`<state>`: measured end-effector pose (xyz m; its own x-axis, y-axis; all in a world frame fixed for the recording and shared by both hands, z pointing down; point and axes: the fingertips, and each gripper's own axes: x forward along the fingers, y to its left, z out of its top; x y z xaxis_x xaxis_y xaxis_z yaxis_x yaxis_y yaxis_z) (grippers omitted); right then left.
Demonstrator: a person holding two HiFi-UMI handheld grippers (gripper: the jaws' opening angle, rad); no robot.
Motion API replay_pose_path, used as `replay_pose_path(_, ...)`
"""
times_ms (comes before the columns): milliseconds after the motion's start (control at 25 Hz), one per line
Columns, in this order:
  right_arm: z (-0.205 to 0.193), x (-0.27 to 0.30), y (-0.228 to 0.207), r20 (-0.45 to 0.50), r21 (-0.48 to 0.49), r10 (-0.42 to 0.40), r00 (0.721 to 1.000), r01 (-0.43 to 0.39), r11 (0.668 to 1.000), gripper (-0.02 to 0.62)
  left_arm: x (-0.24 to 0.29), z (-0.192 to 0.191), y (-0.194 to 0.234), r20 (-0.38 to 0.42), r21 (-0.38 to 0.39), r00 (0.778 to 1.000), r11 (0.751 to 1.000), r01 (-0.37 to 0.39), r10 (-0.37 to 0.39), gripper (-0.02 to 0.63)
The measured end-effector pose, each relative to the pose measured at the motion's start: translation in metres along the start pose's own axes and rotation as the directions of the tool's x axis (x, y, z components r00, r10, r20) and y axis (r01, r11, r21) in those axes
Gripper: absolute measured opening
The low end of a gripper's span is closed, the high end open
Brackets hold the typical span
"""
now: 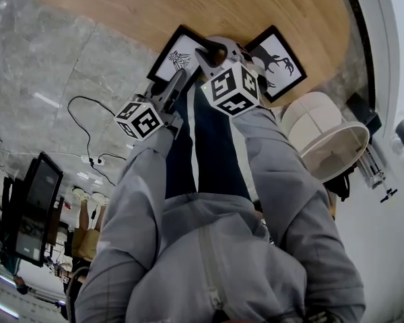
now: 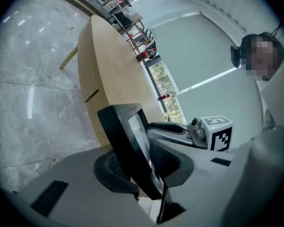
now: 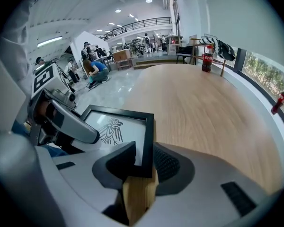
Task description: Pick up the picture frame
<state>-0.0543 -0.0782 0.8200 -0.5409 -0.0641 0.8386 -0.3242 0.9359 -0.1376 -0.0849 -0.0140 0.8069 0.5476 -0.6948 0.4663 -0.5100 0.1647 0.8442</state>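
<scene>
Black picture frame (image 3: 116,129) with bird print is being clamped, lower centre, by left gripper (image 2: 142,167) and right gripper (image 3: 143,163).

A picture frame (image 1: 177,58) sits at the near edge of the worktop (image 1: 188,5). A second frame (image 1: 279,62) lies just beside it on the right. The left tongs (image 2: 142,167) clamp the picture frame's left side, and the right tongs (image 3: 144,160) clamp its near right corner. A lampshade (image 1: 326,140) stands off the worktop, further right.
</scene>
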Motion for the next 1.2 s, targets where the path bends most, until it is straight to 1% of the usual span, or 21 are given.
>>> replay_pose_path(160,0.004,-0.003,-0.001,-0.017,0.015,0.009,1.0,-0.009,1.0,0.117,-0.001,0.008,-0.013,0.0,-0.005,1.0,1.0,0.013,-0.013,0.08)
replay_pose_path(280,0.006,-0.006,-0.002,-0.036,0.034,0.016,0.999,-0.014,0.999,0.117,-0.002,0.011,-0.019,-0.007,-0.007,1.0,1.0,0.006,-0.006,0.067)
replay_pose_path(440,0.012,-0.012,-0.003,-0.06,0.045,0.017,0.998,-0.014,0.999,0.117,-0.005,0.016,-0.024,-0.031,-0.029,0.999,0.999,-0.041,0.04,0.055)
replay_pose_path(560,0.017,-0.019,-0.004,-0.075,0.054,0.015,0.997,-0.011,0.998,0.117,-0.007,0.02,-0.031,-0.066,-0.023,0.994,0.996,-0.084,0.082,0.045)
replay_pose_path(720,0.022,-0.036,-0.007,-0.107,0.079,-0.004,0.994,0.013,0.997,0.117,-0.009,0.026,-0.045,-0.127,0.024,0.984,0.993,-0.119,0.121,0.035)
replay_pose_path(960,0.027,-0.086,-0.013,-0.125,0.126,-0.046,0.991,0.061,0.99,0.11,0.0,0.035,-0.077,-0.192,0.094,0.969,0.986,-0.138,0.154,0.025)
replay_pose_path(1080,0.033,-0.117,-0.016,-0.124,0.153,-0.087,0.988,0.106,0.983,0.078,-0.004,0.044,-0.096,-0.211,0.145,0.962,0.979,-0.147,0.176,0.025)
replay_pose_path(1200,0.043,-0.155,-0.024,-0.108,0.196,-0.15,0.983,0.169,0.966,0.06,-0.012,0.061,-0.125,-0.212,0.206,0.961,0.969,-0.137,0.18,0.025)
